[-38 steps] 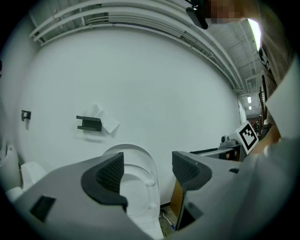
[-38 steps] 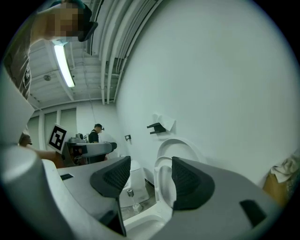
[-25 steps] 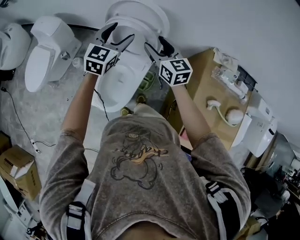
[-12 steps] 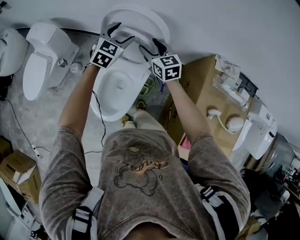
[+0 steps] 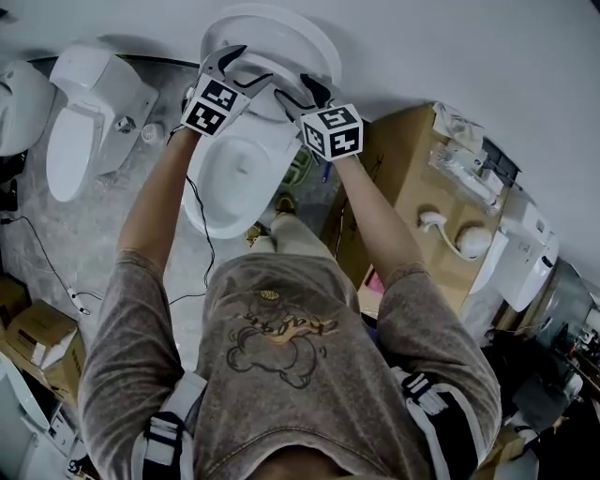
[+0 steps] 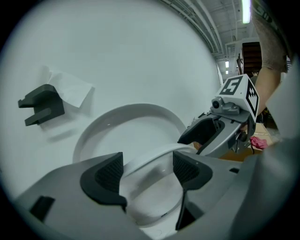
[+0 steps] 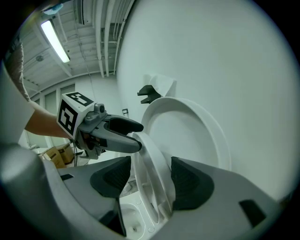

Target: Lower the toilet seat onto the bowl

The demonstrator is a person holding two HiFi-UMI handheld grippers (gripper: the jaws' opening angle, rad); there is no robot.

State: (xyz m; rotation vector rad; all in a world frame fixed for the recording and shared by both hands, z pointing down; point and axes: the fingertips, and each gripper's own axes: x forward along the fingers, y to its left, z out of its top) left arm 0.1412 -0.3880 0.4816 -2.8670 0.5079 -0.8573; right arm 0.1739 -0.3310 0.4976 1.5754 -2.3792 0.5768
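A white toilet stands against the wall, its lid (image 5: pixel 281 26) upright. The seat ring (image 5: pixel 272 67) is tilted away from the lid, over the bowl (image 5: pixel 239 173). My left gripper (image 5: pixel 254 64) is open at the ring's left side; in its own view the seat ring (image 6: pixel 152 161) passes between the pads (image 6: pixel 108 174). My right gripper (image 5: pixel 291 86) is open at the ring's right side, the seat ring's edge (image 7: pixel 151 171) standing between its pads (image 7: pixel 188 180), the bowl (image 7: pixel 131 220) below. Each view shows the other: right gripper (image 6: pixel 194 133), left gripper (image 7: pixel 136 136).
Two more white toilets (image 5: pixel 89 103) (image 5: pixel 19 94) stand to the left, another (image 5: pixel 520 253) at far right. A cardboard box (image 5: pixel 398 173) with fittings sits right of the bowl. A cable (image 5: pixel 47 262) runs over the floor; boxes (image 5: pixel 37 337) lie lower left. A black bracket (image 6: pixel 42 105) hangs on the wall.
Both grippers moved away from me and up to the raised seat ring, their jaws coming around its rim. Over the last half second they have hardly moved.
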